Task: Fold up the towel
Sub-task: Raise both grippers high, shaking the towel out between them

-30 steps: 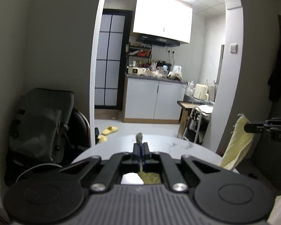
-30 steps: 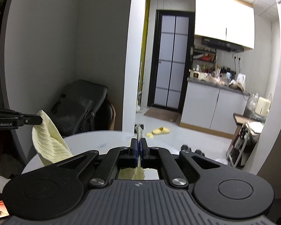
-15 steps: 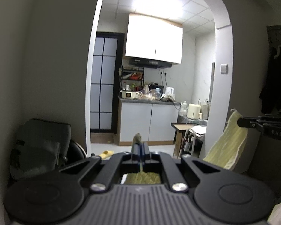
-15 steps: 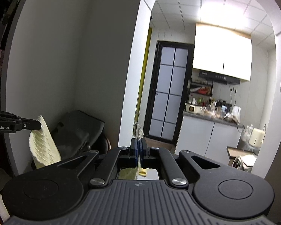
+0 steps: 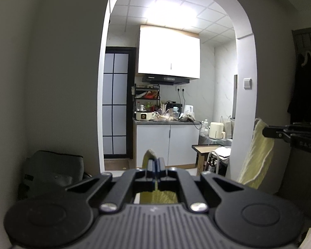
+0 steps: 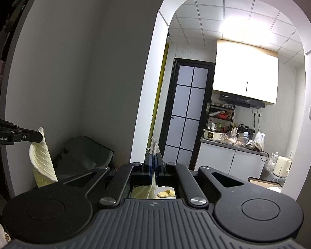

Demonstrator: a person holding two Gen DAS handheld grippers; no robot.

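A yellow towel (image 5: pixel 257 155) hangs in the air in front of an arched doorway (image 5: pixel 172 6), each top corner clamped in a gripper. The left gripper (image 5: pixel 155 161) is shut on a corner that pokes up between its jaws, cloth trailing beneath it. The right gripper (image 6: pixel 154 159) is likewise closed on its own corner. Each shows in the other's view, well to either side of the arch, with towel draped below its tip.

Judging by the hang, the fold is at an early stage: the towel is lifted and spread, but no crease shows, and laying it down and doubling it over is left to do.

No desk is in sight in either view. Through the arch lies a lit kitchen: a white wall cabinet (image 5: pixel 169 51) above a cluttered counter (image 5: pixel 165 121), and a dark-framed glass door (image 6: pixel 186 112) at its left. A dark bag (image 5: pixel 51 170) slumps against the wall left of the arch. A yellow slipper (image 6: pixel 165 193) lies on the floor.
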